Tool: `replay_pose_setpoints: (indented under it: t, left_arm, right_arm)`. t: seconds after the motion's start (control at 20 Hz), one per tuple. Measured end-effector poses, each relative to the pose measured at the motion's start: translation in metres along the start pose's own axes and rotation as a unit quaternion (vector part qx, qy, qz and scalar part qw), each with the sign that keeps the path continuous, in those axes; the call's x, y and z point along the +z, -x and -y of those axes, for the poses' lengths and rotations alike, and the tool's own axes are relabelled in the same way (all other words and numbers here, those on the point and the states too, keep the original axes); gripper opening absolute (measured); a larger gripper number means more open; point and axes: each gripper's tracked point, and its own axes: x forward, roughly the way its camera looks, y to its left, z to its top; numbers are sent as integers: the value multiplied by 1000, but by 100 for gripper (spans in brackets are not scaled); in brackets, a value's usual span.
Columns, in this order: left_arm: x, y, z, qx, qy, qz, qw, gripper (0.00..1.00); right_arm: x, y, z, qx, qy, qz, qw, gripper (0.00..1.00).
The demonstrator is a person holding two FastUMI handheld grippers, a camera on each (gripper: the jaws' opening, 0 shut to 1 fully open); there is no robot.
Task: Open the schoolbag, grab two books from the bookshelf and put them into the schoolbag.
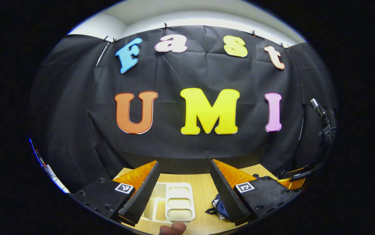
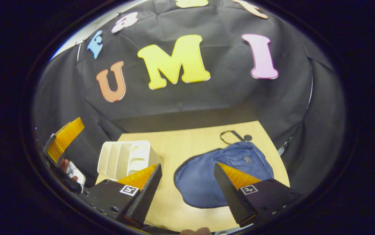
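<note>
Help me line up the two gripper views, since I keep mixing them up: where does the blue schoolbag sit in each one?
Left gripper view: a small part of the schoolbag shows at the bottom, right of centre, beside the right finger.
Right gripper view: the schoolbag lies flat on the table, lower centre-right, partly behind the right finger.
Shared landmark: the white bookshelf, left of the bag in both.

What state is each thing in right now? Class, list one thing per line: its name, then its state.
Schoolbag: lying flat on the table, seemingly closed, untouched.
Bookshelf: on the table left of the schoolbag, compartments look empty; no books visible.
Left tool: open, holding nothing, above the table.
Right tool: open, holding nothing, above the schoolbag's near edge.
Table: carries the schoolbag and the bookshelf.
</note>
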Motion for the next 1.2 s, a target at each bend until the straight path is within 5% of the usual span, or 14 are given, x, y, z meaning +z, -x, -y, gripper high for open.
replay_pose_setpoints:
  t: [0.2,0.5,1.2]
  left_arm:
    - [21,27,-33,34,-15,28,999,97]
    - [34,67,-69,74,-3,54,996,97]
    - [45,87,-99,92,5,88,992,97]
  right_arm:
    - [33,21,-28,-20,3,120,993,96]
    - [84,79,-64,-67,59,298,950,96]
    - [76,102,-107,-49,59,318,945,98]
